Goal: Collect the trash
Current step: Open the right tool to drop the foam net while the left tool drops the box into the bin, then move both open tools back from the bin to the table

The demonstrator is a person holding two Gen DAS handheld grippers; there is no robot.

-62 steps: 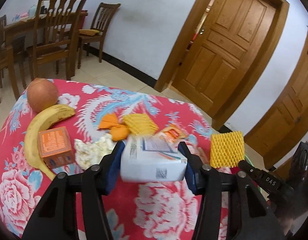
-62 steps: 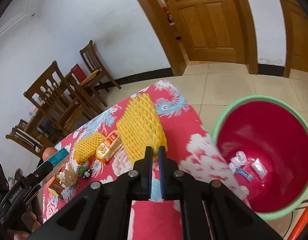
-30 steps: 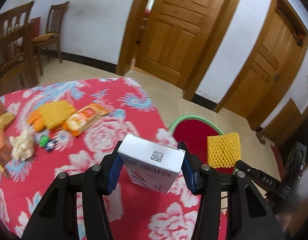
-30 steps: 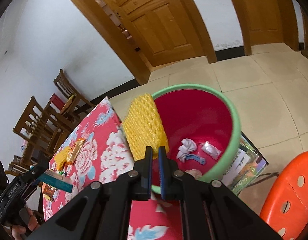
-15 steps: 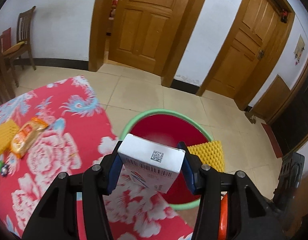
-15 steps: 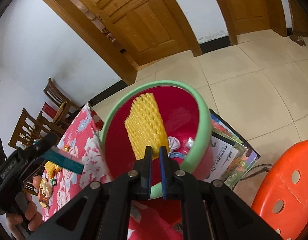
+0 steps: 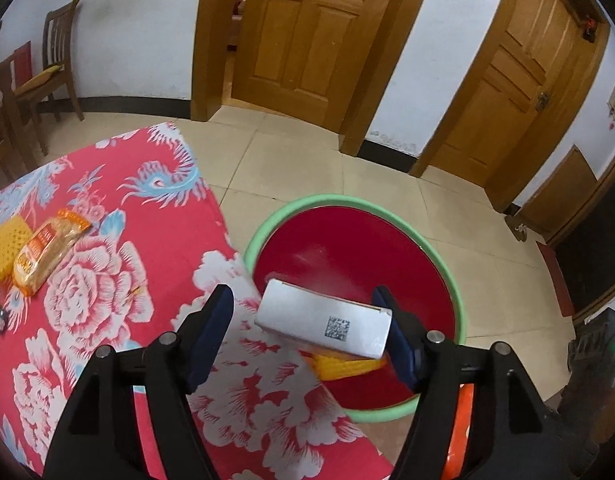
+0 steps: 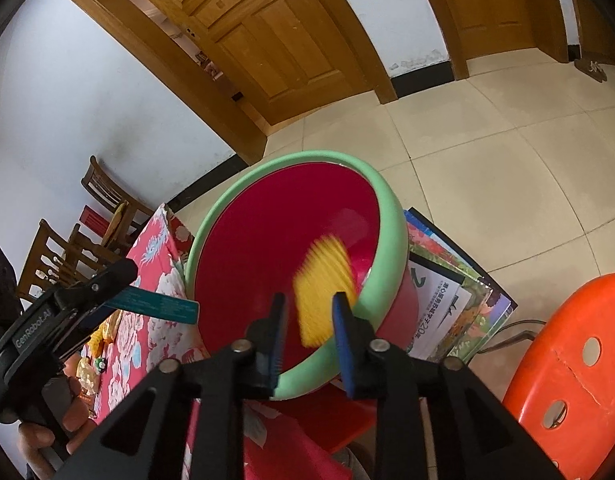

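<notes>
Changes since half a second ago: my right gripper [image 8: 307,316] now stands open, yellow foam net [image 8: 325,288] loose and blurred inside the red bin [image 8: 291,168]. My left gripper [image 7: 303,320] is parted too; white box [image 7: 323,322] tilts over the bin rim.

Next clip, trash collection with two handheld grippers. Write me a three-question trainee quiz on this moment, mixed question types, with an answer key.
1. True or false: the right gripper is clamped on the yellow foam net.
2. Multiple choice: the white box is (A) lying on the table, (B) between the open fingers of the left gripper, above the edge of the red bin, (C) at the bottom of the bin.
3. Fill in: the orange snack wrapper lies on the ____.

Key: 1 false, its fingers stand apart and the net shows blurred over the bin. 2 B. 3 table.
</notes>
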